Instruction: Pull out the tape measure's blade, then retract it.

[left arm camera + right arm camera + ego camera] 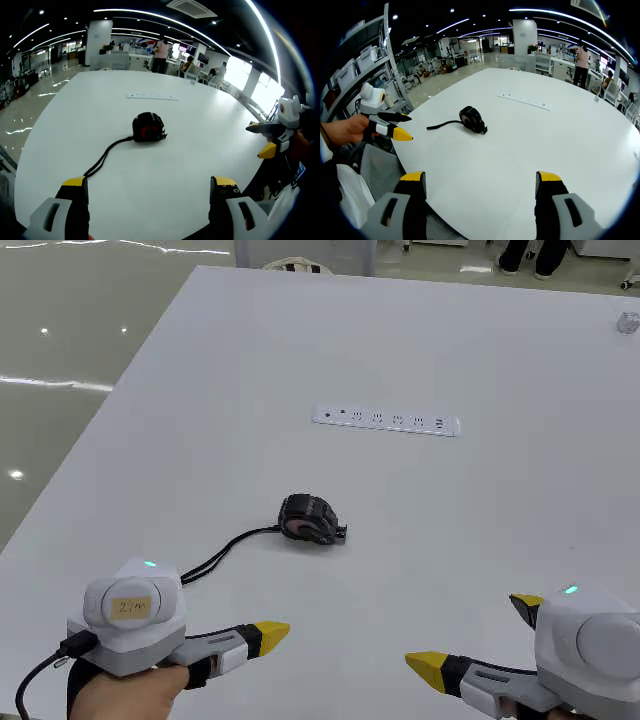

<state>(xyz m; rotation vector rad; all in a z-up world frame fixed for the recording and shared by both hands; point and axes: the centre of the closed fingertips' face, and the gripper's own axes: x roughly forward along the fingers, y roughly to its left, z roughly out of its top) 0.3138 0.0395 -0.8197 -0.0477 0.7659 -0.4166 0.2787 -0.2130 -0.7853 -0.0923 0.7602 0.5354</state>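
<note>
Tape measure (312, 519): black case with a red face, lying on its side ahead of both claws, roughly midway between their lines of reach and well apart from either. No length of blade seen drawn out. Black strap (225, 552) trailing from the case back toward the left gripper (149, 182).

Left gripper: jaws spread wide, holding nothing. Right gripper (481, 176): likewise spread, empty, hovering low over the near edge.

Likely trouble from here:
- Skidding or spinning of the case if tugged at the blade tip without being pinned by the other claw; smooth top, light body.
- Slipping off the blade's small tip, on the side of the case nearer the right gripper; poor purchase for broad pads.
- Snagging the strap in the left jaws on the way in, dragging the case off line.
- Whipping back on release, if let go all at once rather than fed home.

Underneath, a broad white table (450, 340), matte and bare around the case. Beyond the tape measure, further from both claws, a white power strip (387, 421) lying flat. Past the table edge, a glossy floor (60, 340), long ceiling lights, shelves of bins off to the left gripper's side, and people at distant desks.
</note>
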